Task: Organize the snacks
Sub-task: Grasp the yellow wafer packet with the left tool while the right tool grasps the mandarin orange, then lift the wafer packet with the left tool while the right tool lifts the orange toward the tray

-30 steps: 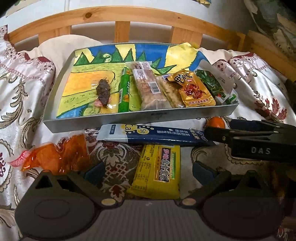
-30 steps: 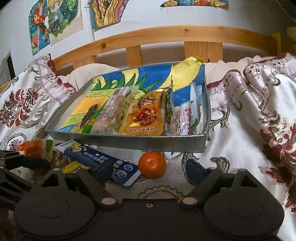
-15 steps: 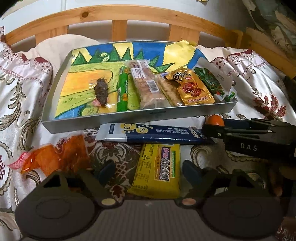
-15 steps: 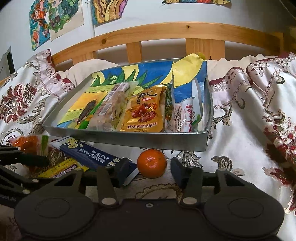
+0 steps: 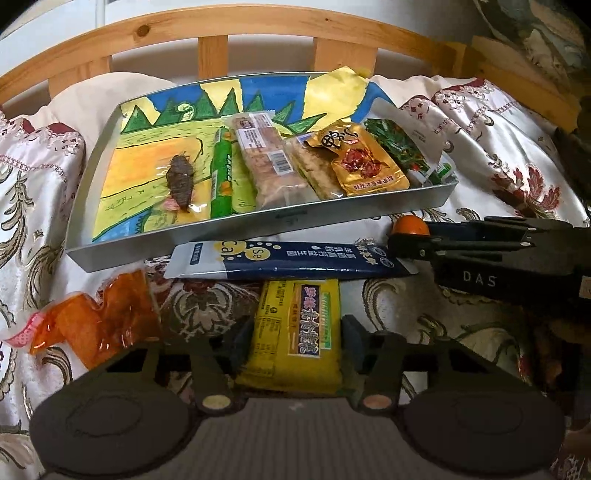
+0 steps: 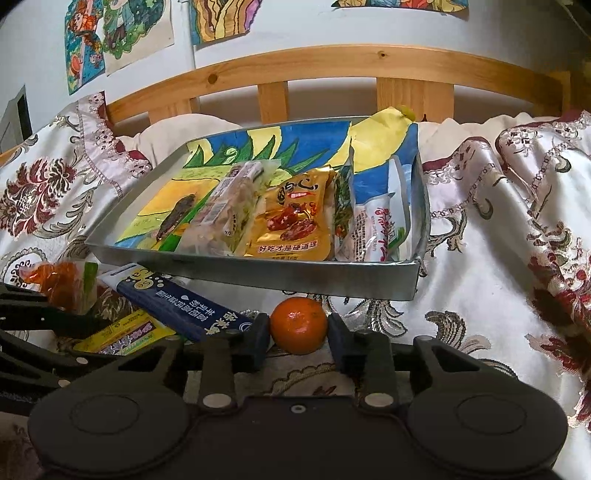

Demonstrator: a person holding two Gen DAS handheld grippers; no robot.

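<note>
A yellow snack packet [image 5: 295,325] lies on the patterned bedspread, below the grey tray [image 5: 258,229]. My left gripper [image 5: 295,343] straddles it, jaws closing, and both pads touch the packet's long edges. A small mandarin [image 6: 298,325] sits on the cloth in front of the tray's front wall [image 6: 295,273]. My right gripper [image 6: 298,332] is closing around it, and its pads touch the fruit on both sides. In the left wrist view the right gripper [image 5: 406,245] reaches in from the right, with the mandarin [image 5: 410,223] just above its tips.
A long dark blue packet [image 5: 288,258] lies crosswise between the tray and the yellow packet. An orange translucent packet [image 5: 92,325] lies at the left. Several snack packs fill the tray's right half over a painted sheet. A wooden bed rail [image 5: 258,26] stands behind.
Both grippers have narrowed from wide open. The left fingers came in to the yellow packet's edges, the right fingers to the mandarin's sides. Neither hand moved.
</note>
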